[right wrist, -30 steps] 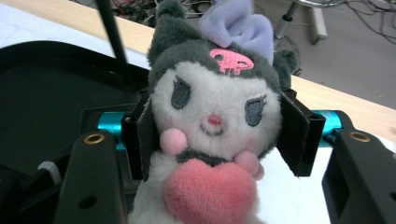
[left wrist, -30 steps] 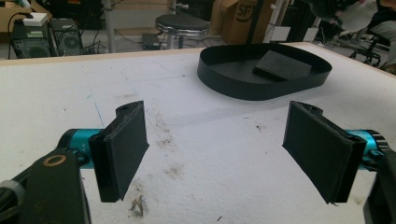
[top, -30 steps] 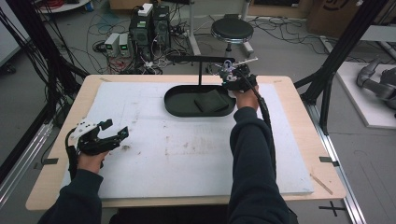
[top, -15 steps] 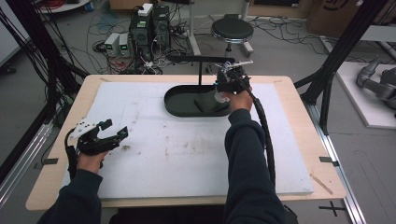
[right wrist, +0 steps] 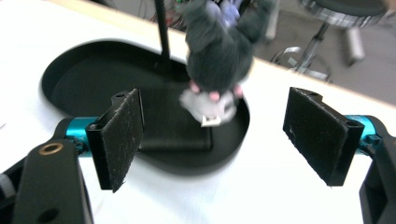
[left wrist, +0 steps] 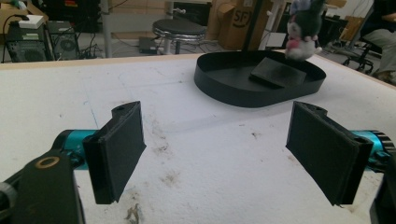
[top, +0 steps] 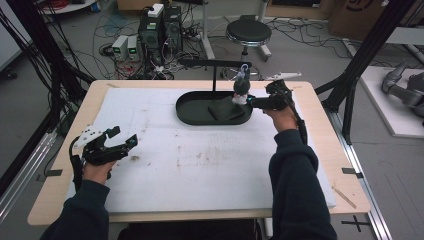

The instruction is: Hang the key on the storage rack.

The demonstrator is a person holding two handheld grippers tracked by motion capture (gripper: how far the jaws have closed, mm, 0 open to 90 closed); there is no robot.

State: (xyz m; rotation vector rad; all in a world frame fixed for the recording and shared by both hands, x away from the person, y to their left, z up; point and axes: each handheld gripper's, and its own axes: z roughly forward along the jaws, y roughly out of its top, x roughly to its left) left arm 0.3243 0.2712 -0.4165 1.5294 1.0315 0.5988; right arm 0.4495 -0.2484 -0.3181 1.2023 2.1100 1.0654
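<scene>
High view: a small plush toy [top: 241,89], dark fuzzy body with a white face, hangs from a thin black stand [top: 215,70] over the right end of a smooth black oval tray [top: 192,114]. Right gripper [top: 250,102] sits just beside it, jaws wide and empty. Left gripper [top: 122,138], also spread wide, rests near the table's left edge on the stained white mat [top: 200,165], open room around it

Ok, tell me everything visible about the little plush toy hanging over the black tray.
The plush toy is small and soft-looking, dark grey with a white face, pink spots and a white tag. It hangs from the black stand's arm above the right end of the oval black tray, clear of it. The right hand-held gripper sits open beside it, jaws not touching.
</scene>
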